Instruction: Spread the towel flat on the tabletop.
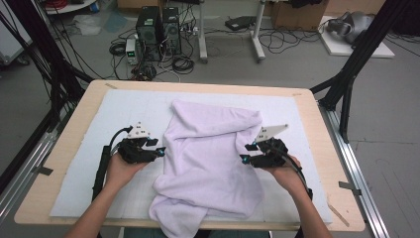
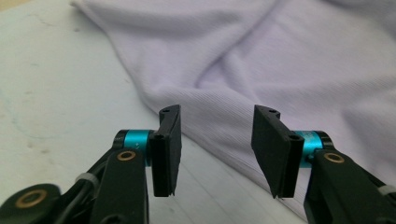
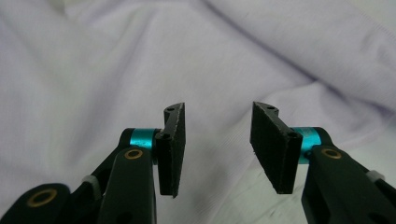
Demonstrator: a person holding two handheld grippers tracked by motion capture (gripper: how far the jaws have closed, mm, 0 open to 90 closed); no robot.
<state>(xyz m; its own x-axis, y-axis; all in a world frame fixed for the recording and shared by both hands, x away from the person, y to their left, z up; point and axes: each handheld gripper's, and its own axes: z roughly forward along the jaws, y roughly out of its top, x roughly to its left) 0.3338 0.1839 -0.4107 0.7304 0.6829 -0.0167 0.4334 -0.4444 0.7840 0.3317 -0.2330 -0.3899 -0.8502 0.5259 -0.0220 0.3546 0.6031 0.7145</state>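
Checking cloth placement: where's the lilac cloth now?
High view: the lilac cloth lies crumpled mid-table on the white mat, between the left hand-held gripper and right hand-held gripper.

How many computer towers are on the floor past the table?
2. One black tower stands beyond the table's far edge, and a second tower stands right beside it, on its right in the high view. Others may be hidden outside the frame.

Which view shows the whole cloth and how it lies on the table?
The high view: the lilac cloth lies crumpled on the white mat, its near end overhanging the table edge. The left gripper view gives one edge on the mat; the right gripper view gives close folds.
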